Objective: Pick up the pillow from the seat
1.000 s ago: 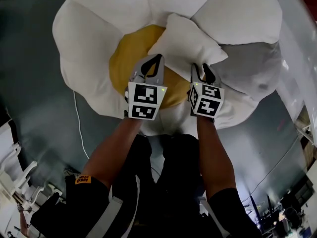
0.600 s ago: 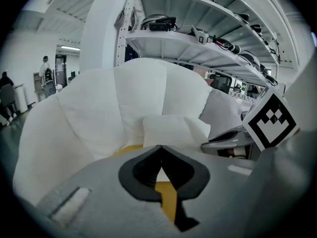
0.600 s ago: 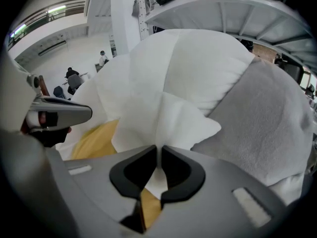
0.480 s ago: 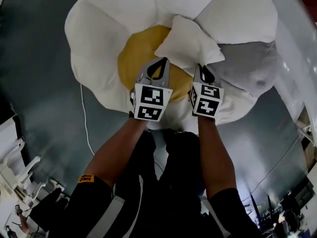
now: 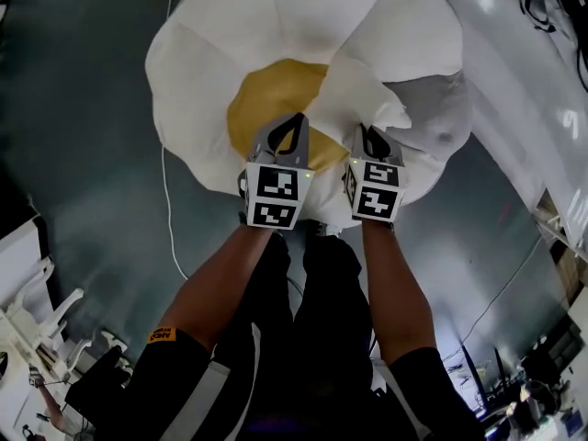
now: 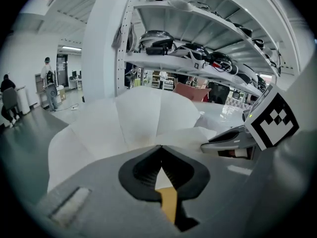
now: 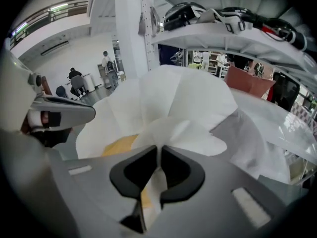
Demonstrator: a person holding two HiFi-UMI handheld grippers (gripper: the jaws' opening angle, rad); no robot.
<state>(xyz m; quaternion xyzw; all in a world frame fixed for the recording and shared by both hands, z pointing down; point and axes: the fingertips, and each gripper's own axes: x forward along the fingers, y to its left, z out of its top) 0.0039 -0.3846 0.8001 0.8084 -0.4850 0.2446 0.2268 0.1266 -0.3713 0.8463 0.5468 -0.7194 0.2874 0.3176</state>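
Raised since a second ago: both grippers and the white square fabric pillow (image 5: 363, 90) sit farther above the flower-shaped cushioned seat with white petals and a yellow centre (image 5: 211, 72).

Head view: pillow hangs over the centre's right edge. Risk: it is held only by its near edge, so an uneven lift could tug it free. Forearms run parallel. Left gripper (image 5: 296, 122) and right gripper (image 5: 372, 134) sit side by side, angled downward.

Left gripper view: jaws closed, tips apparently meeting on the pillow's edge. It is a thin bite and could slip.

Right gripper view: jaws have just been closing and are now narrow, with a fold of pillow fabric pinched between them.
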